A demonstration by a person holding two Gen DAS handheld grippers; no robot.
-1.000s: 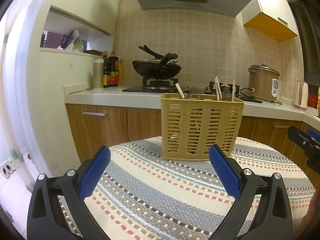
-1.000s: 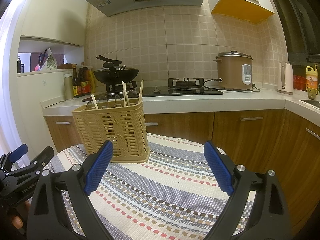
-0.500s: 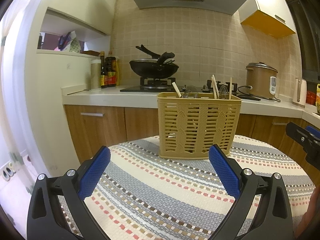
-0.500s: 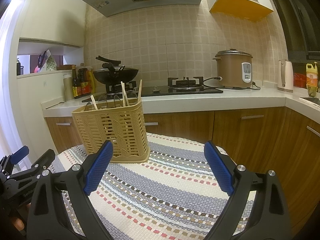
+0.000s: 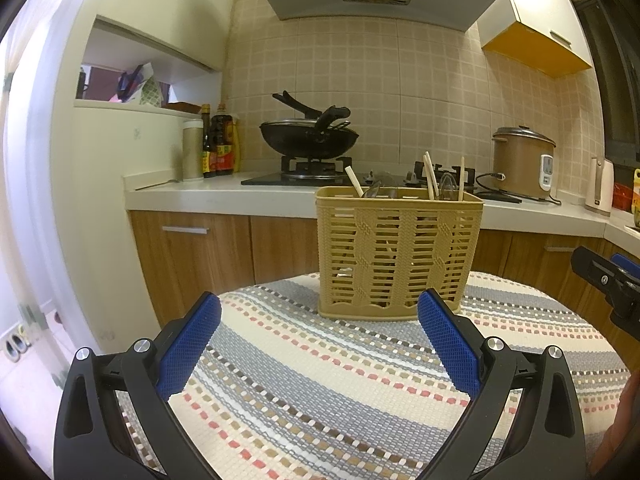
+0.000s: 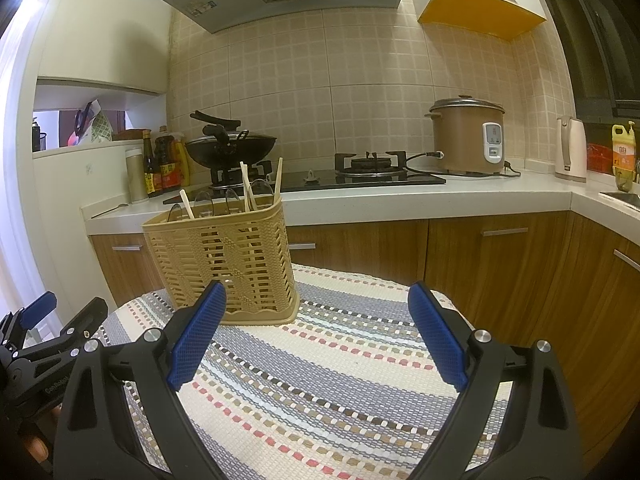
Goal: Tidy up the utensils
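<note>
Two grippers, left (image 5: 318,340) and right (image 6: 316,330), hover with jaws wide and empty above the striped bench (image 5: 320,380), apparently free to reach. The basket (image 5: 398,256) stands upright on it, holding chopsticks (image 5: 430,176) and spoons (image 6: 232,200), so sorting looks finished. Compared with earlier, the basket sits slightly nearer both cameras.

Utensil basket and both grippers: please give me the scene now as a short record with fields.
basket: tan slotted utensil basket, upright on the striped cloth
contents: chopsticks and clear spoons stand inside, tips above the rim
left gripper: open, holds nothing, short of the basket
right gripper: open, holds nothing, basket beyond its left blue finger
loose utensils on cloth: none visible
background: wok on the stove, rice cooker on the counter
</note>
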